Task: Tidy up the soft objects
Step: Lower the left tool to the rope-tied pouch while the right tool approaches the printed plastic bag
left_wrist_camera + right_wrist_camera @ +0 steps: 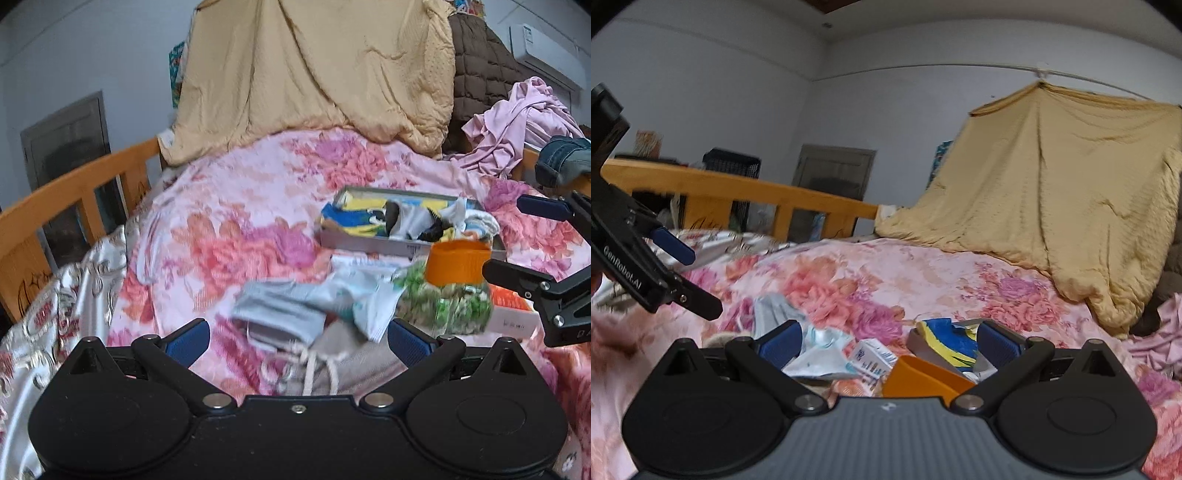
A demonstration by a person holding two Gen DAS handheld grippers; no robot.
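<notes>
Left gripper (297, 341): fingers spread wide, nothing between; hovered low over bed, aimed at clothes pile, prob. lining up a pick.
Right gripper (888, 345): fingers also apart, nothing pinched; sat over jar and tray side, likely free for next item.
Clothes pile (314, 310): grey folded piece w/ white-teal bits on top, loose on bedspread just ahead of left fingers; blurred, exact items unclear.
Tray (369, 242): shallow grey box farther back on bed, already holding socks etc.; looked like the sorting spot.
Jar (448, 295): clear, orange lid, green stuff inside; stood betw. pile and tray, near right gripper; not soft, prob. just in the way.
Bedspread (240, 206): pink floral, served as work surface.
Yellow blanket (314, 74): draped up behind, out of reach, not part of this step.
Progress: some in tray, pile not yet sorted.
</notes>
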